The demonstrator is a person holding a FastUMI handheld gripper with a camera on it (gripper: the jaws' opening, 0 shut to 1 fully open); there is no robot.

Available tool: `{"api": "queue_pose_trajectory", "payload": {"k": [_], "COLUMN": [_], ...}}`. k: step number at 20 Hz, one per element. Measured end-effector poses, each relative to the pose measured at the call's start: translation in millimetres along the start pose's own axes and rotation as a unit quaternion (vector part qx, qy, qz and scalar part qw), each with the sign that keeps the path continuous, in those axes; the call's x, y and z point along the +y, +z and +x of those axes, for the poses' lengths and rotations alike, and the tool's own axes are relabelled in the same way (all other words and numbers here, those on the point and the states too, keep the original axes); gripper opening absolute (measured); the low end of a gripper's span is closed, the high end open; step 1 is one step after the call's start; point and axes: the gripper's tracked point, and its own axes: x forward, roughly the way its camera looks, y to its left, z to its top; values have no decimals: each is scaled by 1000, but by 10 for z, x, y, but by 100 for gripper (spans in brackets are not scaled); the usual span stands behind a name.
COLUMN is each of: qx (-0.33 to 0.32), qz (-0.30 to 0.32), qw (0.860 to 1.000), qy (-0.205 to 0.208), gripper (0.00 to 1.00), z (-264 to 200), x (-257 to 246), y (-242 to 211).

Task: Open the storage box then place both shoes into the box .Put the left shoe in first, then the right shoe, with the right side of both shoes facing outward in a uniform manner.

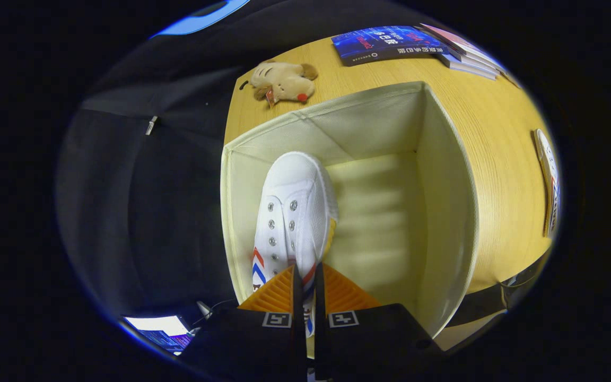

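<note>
Your fingers (pixel 305 286): nearly closed, clamped on the heel end of the white shoe (pixel 294 209), one finger on each side of its rim. Shoe: inside the open storage box (pixel 448 175), along its left wall, long axis running straight ahead of the fingers, toe pointing away toward the far wall. You point steeply down into the box. Beyond, on the desk (pixel 502 175): second shoe (pixel 548 183) to the right, plush toy (pixel 283 80), books (pixel 390 43).

Jaws tight on shoe (pixel 295 212) over box (pixel 443 175)
</note>
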Motion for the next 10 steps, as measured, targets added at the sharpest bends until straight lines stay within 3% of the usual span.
{"api": "queue_pose_trajectory", "payload": {"k": [2, 4, 7, 10], "qx": [11, 19, 15, -8], "qz": [9, 10, -13, -19], "qw": [1000, 999, 998, 997], "qy": [23, 43, 55, 76], "gripper": [15, 37, 86, 96], "z": [9, -22, -110, -311], "x": [65, 165, 193, 228], "y": [-42, -73, -78, 24]}}
